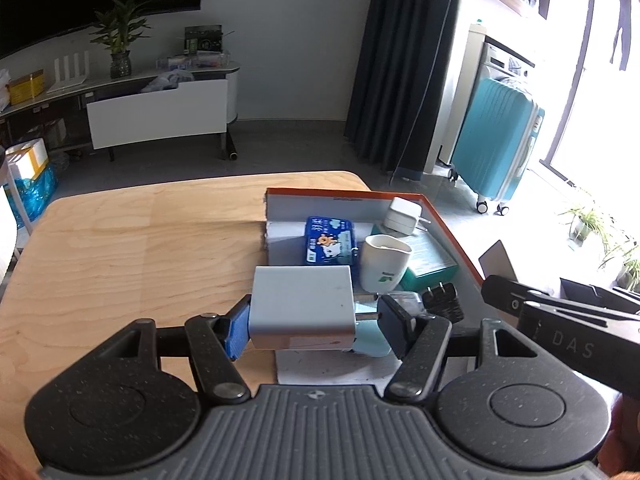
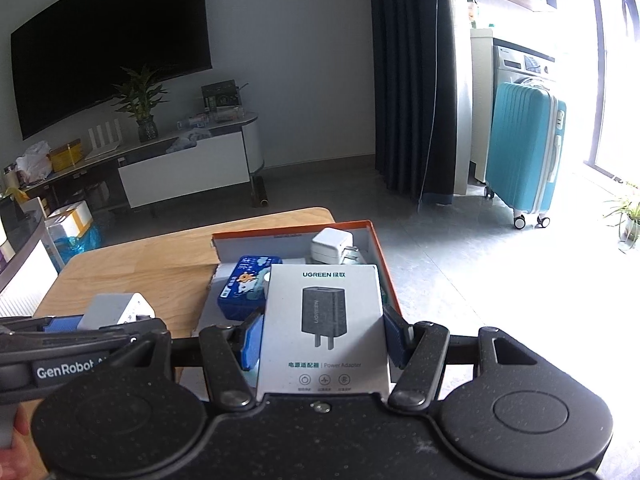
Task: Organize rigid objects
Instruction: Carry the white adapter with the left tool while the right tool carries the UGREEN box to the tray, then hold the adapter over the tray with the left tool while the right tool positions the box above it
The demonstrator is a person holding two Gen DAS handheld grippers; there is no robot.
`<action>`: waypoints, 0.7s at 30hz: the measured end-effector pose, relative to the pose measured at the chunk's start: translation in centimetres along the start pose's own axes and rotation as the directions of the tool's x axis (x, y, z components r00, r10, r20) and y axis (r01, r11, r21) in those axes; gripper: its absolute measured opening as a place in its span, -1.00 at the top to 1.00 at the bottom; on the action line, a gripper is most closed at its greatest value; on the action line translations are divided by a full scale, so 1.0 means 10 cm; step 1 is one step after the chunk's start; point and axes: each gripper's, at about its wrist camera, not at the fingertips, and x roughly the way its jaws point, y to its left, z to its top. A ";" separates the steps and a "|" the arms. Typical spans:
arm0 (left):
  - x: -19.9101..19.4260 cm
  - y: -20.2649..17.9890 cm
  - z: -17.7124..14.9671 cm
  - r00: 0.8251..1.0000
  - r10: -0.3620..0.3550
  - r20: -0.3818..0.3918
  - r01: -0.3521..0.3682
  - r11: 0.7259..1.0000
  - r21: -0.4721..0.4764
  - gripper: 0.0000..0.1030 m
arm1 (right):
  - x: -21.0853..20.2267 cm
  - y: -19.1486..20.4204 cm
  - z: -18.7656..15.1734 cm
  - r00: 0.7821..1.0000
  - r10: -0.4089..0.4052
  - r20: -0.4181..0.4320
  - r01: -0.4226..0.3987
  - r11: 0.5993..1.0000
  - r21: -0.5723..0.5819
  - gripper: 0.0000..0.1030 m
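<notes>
My left gripper [image 1: 316,322] is shut on a white power adapter [image 1: 302,306], its prongs against the right pad, held over the near left edge of the orange-rimmed box [image 1: 448,232]. My right gripper [image 2: 324,338] is shut on a white UGREEN adapter carton [image 2: 324,324], held above the same box [image 2: 380,256]. Inside the box lie a blue tin [image 1: 330,240], a white cup [image 1: 384,264], a small white charger [image 1: 404,210], a teal carton [image 1: 430,264] and a black plug [image 1: 442,300]. The left gripper and its adapter [image 2: 116,308] show at the right wrist view's left edge.
The box sits at the right end of a wooden table [image 1: 132,248]. Beyond it are grey floor, a TV bench [image 1: 156,112], a dark curtain [image 1: 396,64] and a teal suitcase [image 1: 496,144]. The right gripper's body [image 1: 560,320] crosses the left view's right side.
</notes>
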 end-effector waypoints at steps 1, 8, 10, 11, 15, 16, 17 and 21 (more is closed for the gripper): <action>0.01 -0.01 0.00 1.000 -0.004 -0.002 0.004 1.000 0.001 -0.28 | 0.01 -0.01 0.01 1.000 -0.001 0.000 0.001 1.000 0.002 -0.37; 0.07 -0.09 0.03 1.000 -0.019 -0.009 0.019 1.000 0.011 -0.28 | 0.07 -0.06 0.07 1.000 -0.005 -0.002 0.005 1.000 0.001 -0.37; 0.09 -0.10 0.04 1.000 -0.021 -0.010 0.021 1.000 0.012 -0.28 | 0.09 -0.07 0.09 1.000 -0.005 -0.003 0.005 1.000 -0.004 -0.37; 0.10 -0.10 0.04 1.000 -0.022 -0.012 0.022 1.000 0.012 -0.28 | 0.11 -0.08 0.11 1.000 -0.003 -0.004 0.003 1.000 -0.005 -0.37; 0.12 -0.11 0.06 1.000 -0.024 -0.014 0.024 1.000 0.013 -0.28 | 0.13 -0.08 0.14 1.000 -0.001 -0.002 0.001 1.000 -0.011 -0.37; 0.12 -0.12 0.06 1.000 -0.026 -0.015 0.026 1.000 0.014 -0.28 | 0.13 -0.08 0.13 1.000 0.000 -0.001 0.000 1.000 -0.011 -0.37; 0.13 -0.12 0.07 1.000 -0.026 -0.016 0.026 1.000 0.015 -0.28 | 0.14 -0.08 0.15 1.000 0.000 -0.001 0.000 1.000 -0.012 -0.37; 0.15 -0.14 0.10 0.999 -0.029 -0.015 0.029 0.999 0.017 -0.28 | 0.17 -0.08 0.17 1.000 0.002 -0.001 -0.002 1.000 -0.015 -0.37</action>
